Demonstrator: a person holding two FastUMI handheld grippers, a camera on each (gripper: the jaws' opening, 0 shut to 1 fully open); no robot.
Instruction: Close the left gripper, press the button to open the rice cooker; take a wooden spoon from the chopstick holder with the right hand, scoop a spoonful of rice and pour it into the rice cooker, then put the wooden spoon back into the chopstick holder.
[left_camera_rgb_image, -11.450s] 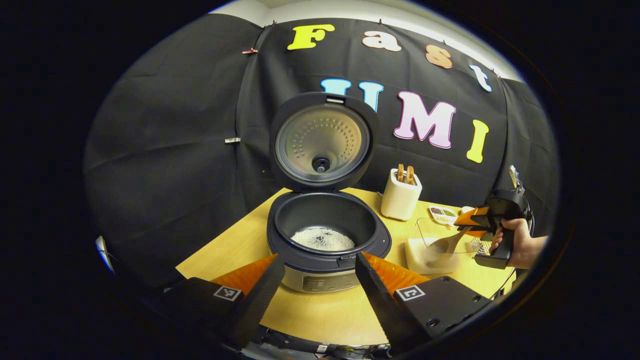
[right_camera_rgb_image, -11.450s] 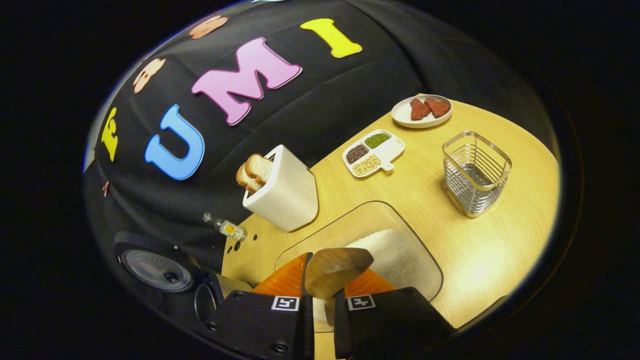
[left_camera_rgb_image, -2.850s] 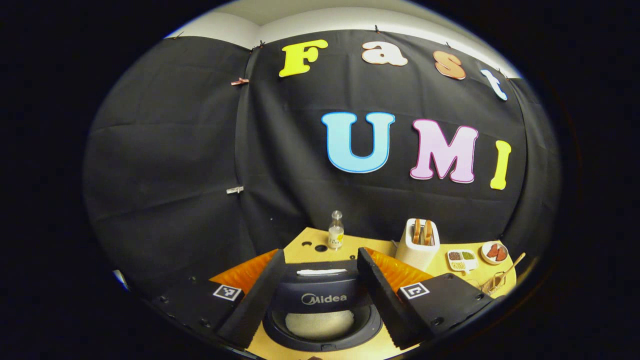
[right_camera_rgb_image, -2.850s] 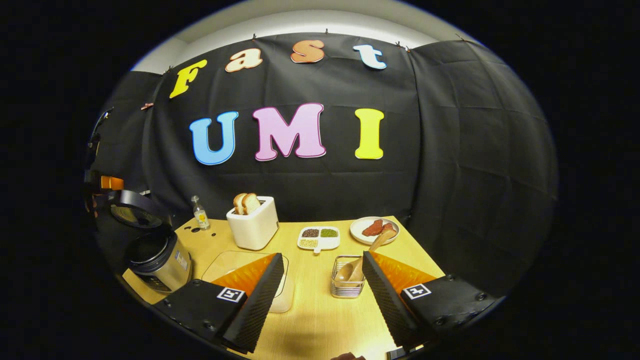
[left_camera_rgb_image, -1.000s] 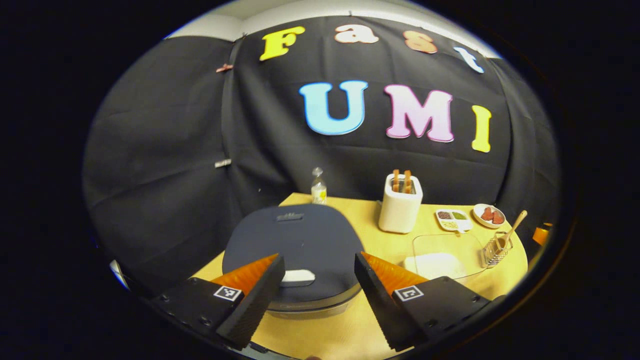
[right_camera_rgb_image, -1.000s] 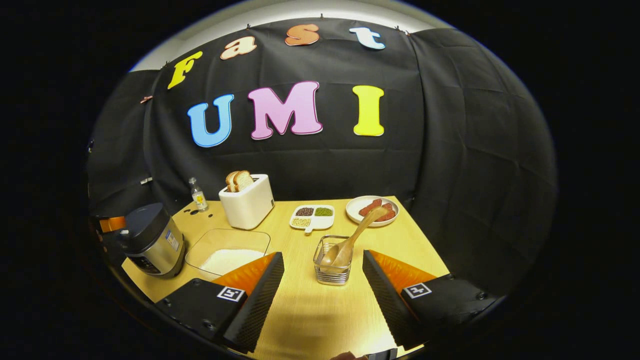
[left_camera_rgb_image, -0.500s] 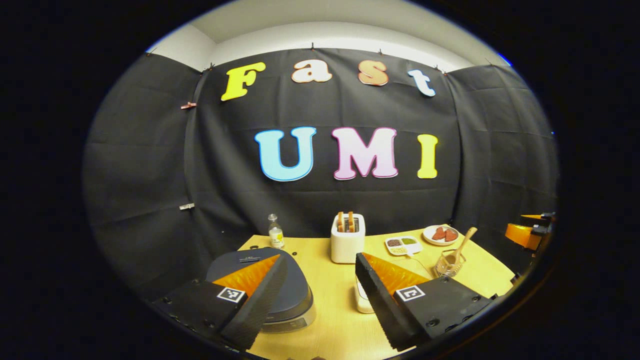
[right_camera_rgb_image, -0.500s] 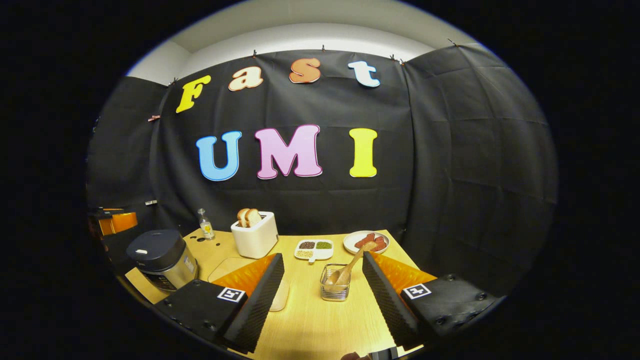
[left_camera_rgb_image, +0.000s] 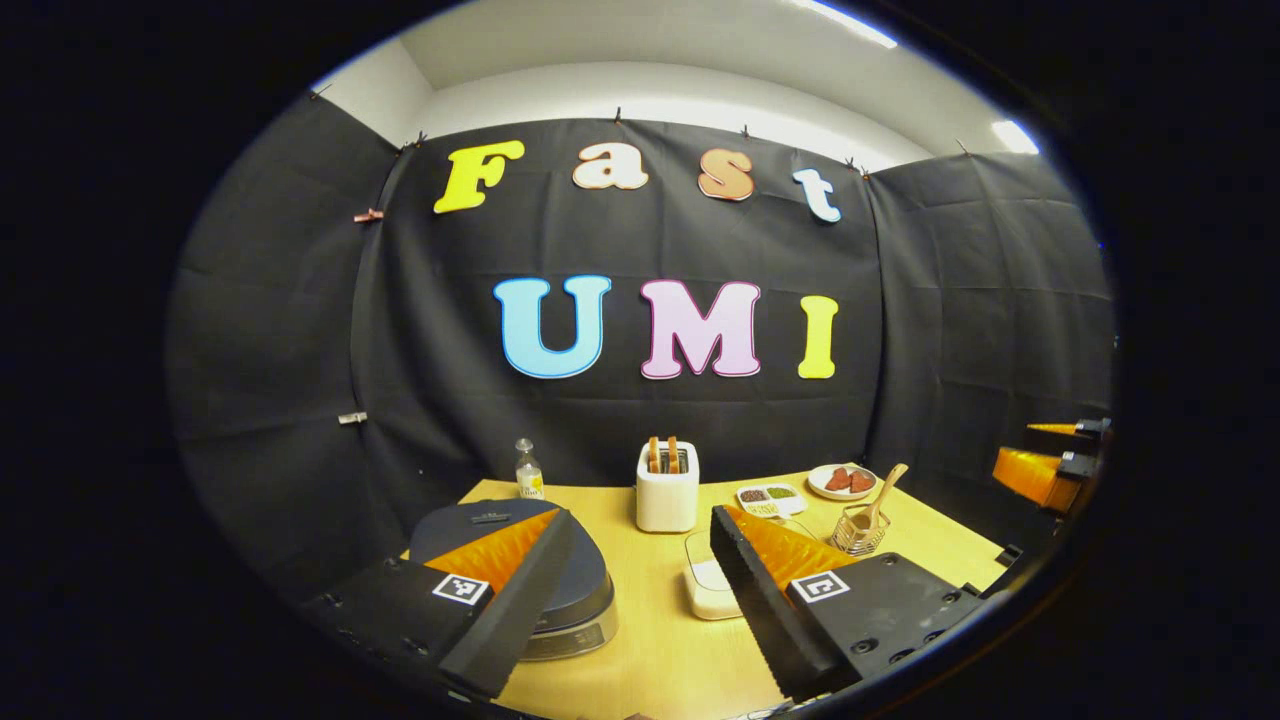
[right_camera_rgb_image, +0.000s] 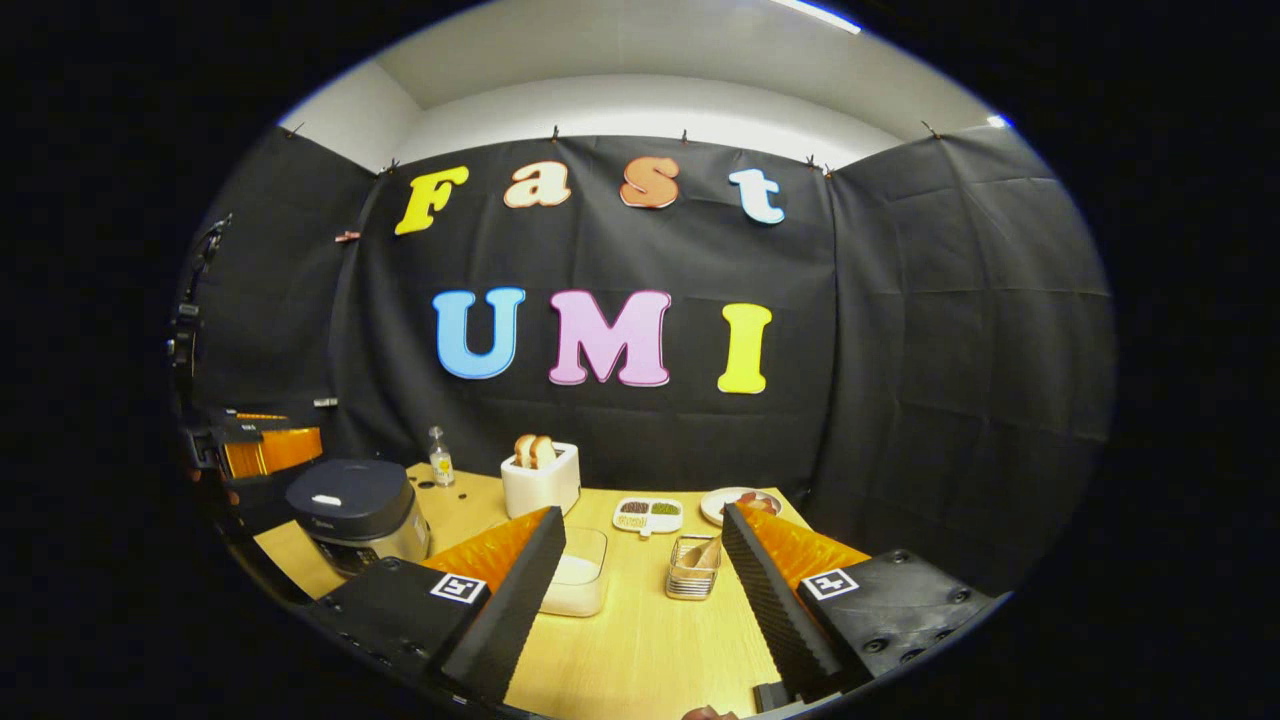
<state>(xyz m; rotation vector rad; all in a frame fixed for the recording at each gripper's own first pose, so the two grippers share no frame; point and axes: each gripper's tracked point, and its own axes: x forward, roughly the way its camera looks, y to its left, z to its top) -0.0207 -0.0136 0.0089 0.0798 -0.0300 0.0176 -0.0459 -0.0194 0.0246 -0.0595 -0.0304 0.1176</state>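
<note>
Pale wooden table (right_camera_rgb_image: 650, 640) before black-draped booth wall (right_camera_rgb_image: 900, 350); both grippers' jaws wide, empty.

table (right_camera_rgb_image: 650, 640) wood | btwn fingers: rice tub (right_camera_rgb_image: 578, 585), wire holder (right_camera_rgb_image: 692, 580) | left of fingers: cooker (right_camera_rgb_image: 355, 510) | beyond: toaster (right_camera_rgb_image: 541, 480), bottle (right_camera_rgb_image: 439, 458), tray (right_camera_rgb_image: 648, 515), plate (right_camera_rgb_image: 722, 507)

Dark rice cooker (right_camera_rgb_image: 352, 510) lid shut; wooden spoon (left_camera_rgb_image: 878, 494) leans in wire chopstick holder (left_camera_rgb_image: 858, 532)
</note>
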